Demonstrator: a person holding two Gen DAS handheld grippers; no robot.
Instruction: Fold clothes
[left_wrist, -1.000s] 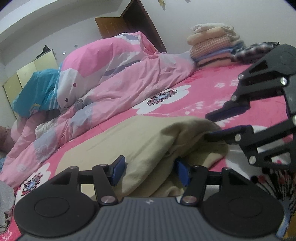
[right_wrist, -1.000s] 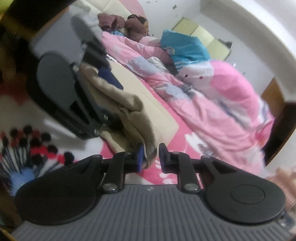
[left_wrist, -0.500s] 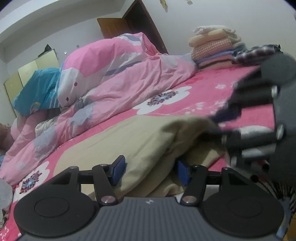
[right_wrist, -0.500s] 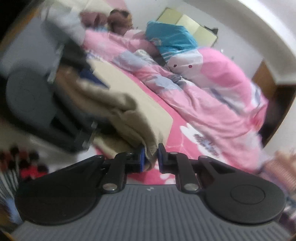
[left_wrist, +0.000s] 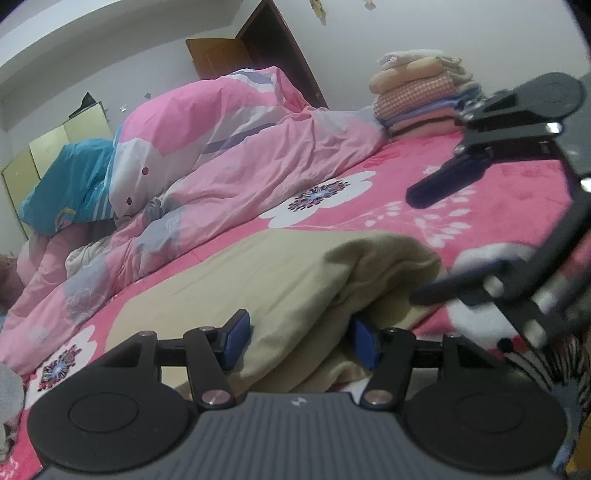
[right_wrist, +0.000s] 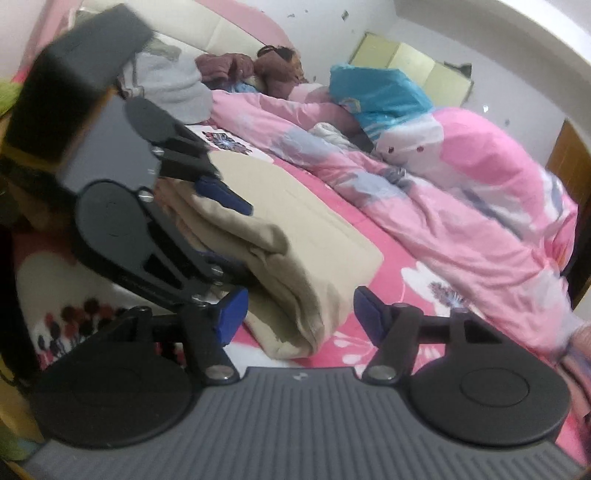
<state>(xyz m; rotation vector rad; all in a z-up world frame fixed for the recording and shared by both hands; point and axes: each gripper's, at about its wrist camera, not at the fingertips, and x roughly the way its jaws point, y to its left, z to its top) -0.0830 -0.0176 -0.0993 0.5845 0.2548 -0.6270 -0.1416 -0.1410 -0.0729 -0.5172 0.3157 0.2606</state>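
A beige garment (left_wrist: 280, 280) lies folded in thick layers on the pink flowered bed sheet (left_wrist: 369, 206). My left gripper (left_wrist: 300, 341) is shut on the near folded edge, one pad above the layers and one below, as the right wrist view shows for the left gripper (right_wrist: 240, 240). My right gripper (right_wrist: 301, 317) is at the garment's (right_wrist: 295, 236) right corner. Its jaws are opening: the corner lies between the blue pads (right_wrist: 232, 315) and neither presses on it. In the left wrist view the right gripper (left_wrist: 413, 245) stands wide apart at the fold's right end.
A rumpled pink duvet (left_wrist: 240, 155) runs along the far side of the bed. A stack of folded clothes (left_wrist: 421, 96) sits at the far right corner. A blue pillow (right_wrist: 380, 96) and a grey garment (right_wrist: 173, 92) lie near the headboard. A wooden door (left_wrist: 218, 59) stands behind.
My right gripper's jaws, pinched on the garment's corner before, now stand apart and the corner lies loose between them. The left gripper keeps its hold in the same place.
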